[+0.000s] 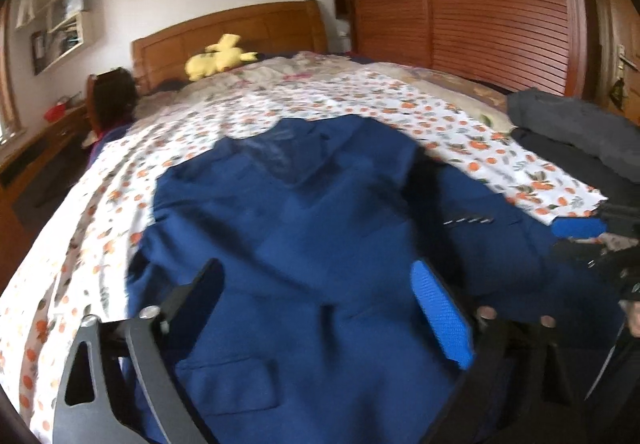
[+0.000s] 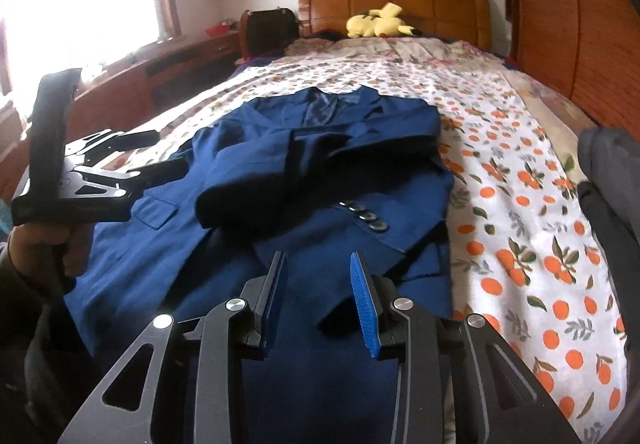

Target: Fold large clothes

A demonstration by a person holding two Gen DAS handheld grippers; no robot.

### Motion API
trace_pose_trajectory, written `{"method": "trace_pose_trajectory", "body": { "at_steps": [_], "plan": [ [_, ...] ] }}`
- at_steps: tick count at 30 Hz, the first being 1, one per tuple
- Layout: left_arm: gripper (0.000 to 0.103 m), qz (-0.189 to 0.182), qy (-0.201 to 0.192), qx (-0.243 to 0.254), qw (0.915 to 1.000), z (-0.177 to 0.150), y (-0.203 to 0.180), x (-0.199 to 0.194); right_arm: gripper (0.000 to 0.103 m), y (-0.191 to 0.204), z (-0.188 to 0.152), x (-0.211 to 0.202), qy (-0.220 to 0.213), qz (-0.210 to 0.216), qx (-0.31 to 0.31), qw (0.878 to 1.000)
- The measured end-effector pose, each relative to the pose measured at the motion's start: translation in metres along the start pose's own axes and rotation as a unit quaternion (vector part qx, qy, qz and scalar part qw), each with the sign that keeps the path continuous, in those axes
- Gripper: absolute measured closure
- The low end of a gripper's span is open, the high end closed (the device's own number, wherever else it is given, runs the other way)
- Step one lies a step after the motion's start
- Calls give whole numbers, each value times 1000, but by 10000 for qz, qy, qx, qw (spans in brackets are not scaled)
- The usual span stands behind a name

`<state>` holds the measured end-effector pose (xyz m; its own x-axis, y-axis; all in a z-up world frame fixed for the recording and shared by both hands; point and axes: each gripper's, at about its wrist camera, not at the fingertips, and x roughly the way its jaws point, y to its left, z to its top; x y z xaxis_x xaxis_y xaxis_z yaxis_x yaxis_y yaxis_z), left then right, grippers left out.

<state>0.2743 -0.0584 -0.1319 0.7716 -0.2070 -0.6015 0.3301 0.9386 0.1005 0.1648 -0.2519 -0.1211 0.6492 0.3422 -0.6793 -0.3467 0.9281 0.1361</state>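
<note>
Blue jacket spread on the patterned bed

Right gripper hovers partly parted above its near hem; left gripper at its left edge.

tongs: black frames | blue ribbed pads | silver screws

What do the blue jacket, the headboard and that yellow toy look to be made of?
Blue jacket: woven suit cloth, matte, with dark glossy buttons, probably plastic.
Headboard: wood, orange-brown, panelled, with a slight varnished sheen.
Yellow toy: soft plush fabric by its fuzzy, rounded shape.
</note>
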Motion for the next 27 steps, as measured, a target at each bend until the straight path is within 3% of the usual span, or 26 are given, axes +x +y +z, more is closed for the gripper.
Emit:
{"method": "trace_pose_trajectory", "body": {
  "at_steps": [6,9,14,18,20,22,27],
  "plan": [
    [14,-131,146,332,9993,19,-45,22,72,-18,0,-2,18,65,243,9997],
    [24,-136,318,313,9989,20,-55,37,72,-22,-1,0,63,60,261,9996],
    [61,50,618,397,9973,16,-54,54,72,-28,-3,-2,46,92,296,9995],
    [78,-176,700,321,9969,10,-44,53,72,-26,-1,-5,-21,109,271,9996],
    [93,-184,707,331,9968,8,-41,51,72,-24,0,-5,-47,141,228,9996],
    [98,-144,671,316,9971,8,-37,46,72,-20,2,-3,-28,153,196,9997],
    [100,47,343,116,9993,10,-19,22,72,-15,4,3,11,142,128,9998]
  ]
}}
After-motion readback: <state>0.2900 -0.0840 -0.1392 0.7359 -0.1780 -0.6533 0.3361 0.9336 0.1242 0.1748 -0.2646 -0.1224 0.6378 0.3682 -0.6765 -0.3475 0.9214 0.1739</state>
